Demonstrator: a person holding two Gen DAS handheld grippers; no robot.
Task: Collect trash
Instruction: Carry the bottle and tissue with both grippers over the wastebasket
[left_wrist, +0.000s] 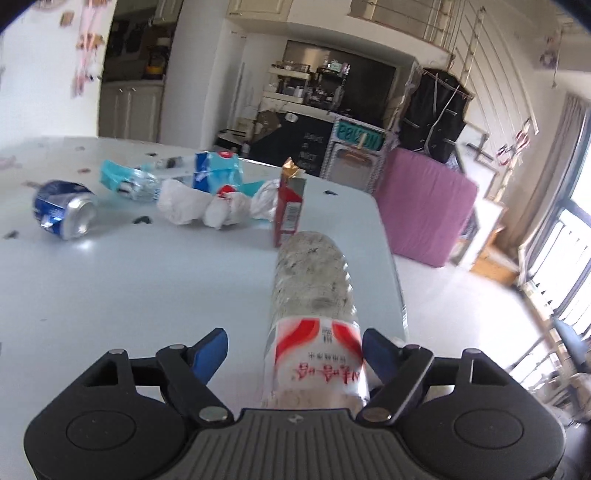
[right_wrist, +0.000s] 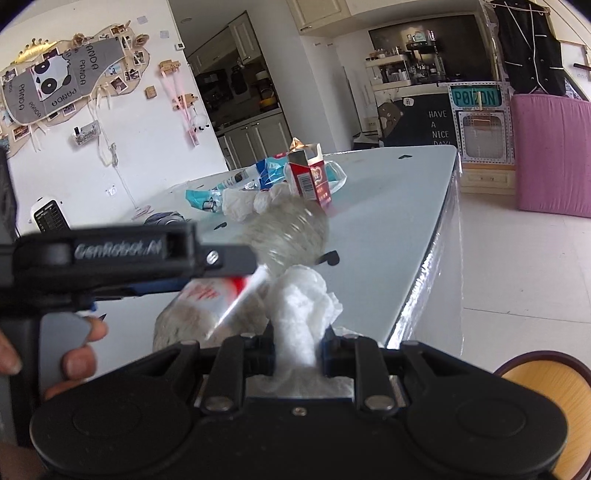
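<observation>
White wall (right_wrist: 147, 122) at left, panda collage (right_wrist: 66, 81) with pinned photos. Pale grey desk (left_wrist: 129, 288) in foreground. Behind it dark kitchen doorway (right_wrist: 240, 88), cream cabinets (right_wrist: 258, 138). Black chalkboard counter (right_wrist: 436, 125) reads "HAVE A NICE DAY". Teal "POIZON" sign (right_wrist: 474, 98) beside it. Black garment (right_wrist: 528, 44) hangs above pink mattress (right_wrist: 554, 151). White tiled floor (right_wrist: 517, 266). Bright windows (left_wrist: 561, 266) at right, daylight.
</observation>
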